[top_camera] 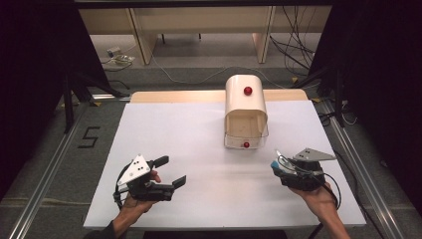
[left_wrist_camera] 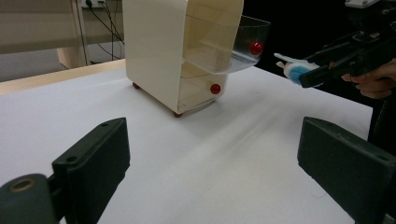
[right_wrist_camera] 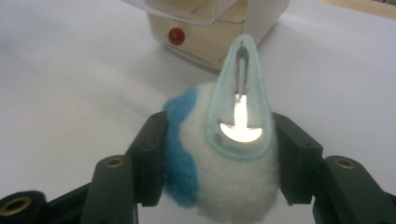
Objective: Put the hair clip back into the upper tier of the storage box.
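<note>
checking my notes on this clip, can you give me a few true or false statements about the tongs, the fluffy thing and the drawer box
1. The right tongs are shut on the fluffy white and blue item. True.
2. The left tongs hold a red ball. False: their jaws stand wide apart with only bare table between them.
3. The cream drawer box has its upper clear drawer pulled out. True.
4. The drawer knobs are green. False: each red knob is red.
5. The fluffy item already lies in the drawer. False: it sits between the right tongs' jaws, short of the box.
</note>
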`<act>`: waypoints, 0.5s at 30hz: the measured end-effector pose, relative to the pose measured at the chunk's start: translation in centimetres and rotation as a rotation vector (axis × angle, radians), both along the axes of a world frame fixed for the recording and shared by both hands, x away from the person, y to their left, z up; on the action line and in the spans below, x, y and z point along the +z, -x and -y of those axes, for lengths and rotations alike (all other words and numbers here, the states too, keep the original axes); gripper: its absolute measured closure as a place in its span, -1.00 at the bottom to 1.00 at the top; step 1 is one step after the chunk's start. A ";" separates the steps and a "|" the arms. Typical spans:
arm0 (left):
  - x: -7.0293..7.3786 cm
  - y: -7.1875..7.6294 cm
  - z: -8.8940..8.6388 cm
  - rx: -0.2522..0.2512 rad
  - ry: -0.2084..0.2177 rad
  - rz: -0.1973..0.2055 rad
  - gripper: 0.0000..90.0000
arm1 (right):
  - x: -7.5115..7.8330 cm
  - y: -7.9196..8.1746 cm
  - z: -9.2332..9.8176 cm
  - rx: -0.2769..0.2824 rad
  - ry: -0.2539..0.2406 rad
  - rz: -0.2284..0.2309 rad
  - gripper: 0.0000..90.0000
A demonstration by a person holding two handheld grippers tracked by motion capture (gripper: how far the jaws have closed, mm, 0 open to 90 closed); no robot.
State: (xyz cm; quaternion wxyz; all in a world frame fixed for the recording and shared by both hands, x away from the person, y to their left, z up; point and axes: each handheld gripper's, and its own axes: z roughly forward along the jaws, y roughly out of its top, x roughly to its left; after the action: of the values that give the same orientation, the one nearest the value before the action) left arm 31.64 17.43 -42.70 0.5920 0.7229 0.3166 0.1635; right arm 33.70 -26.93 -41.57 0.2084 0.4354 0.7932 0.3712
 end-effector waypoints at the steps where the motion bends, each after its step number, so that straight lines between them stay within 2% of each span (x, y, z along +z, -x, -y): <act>1: 0.0 0.0 0.0 0.001 0.000 -0.001 -0.80 | 0.3 0.0 0.0 0.003 -0.003 0.010 0.00; 7: 0.0 0.0 0.0 0.001 0.001 -0.001 -0.80 | 1.4 0.1 -0.3 0.020 -0.008 0.030 0.00; 15: 0.0 0.0 0.0 0.000 0.005 0.001 -0.80 | 2.6 0.0 -0.4 0.016 -0.015 0.047 0.00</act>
State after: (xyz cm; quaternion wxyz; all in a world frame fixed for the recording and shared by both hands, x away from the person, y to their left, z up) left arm 31.65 17.42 -42.68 0.5938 0.7215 0.3168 0.1630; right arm 33.74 -26.55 -38.97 0.2210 0.4218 0.7887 0.3889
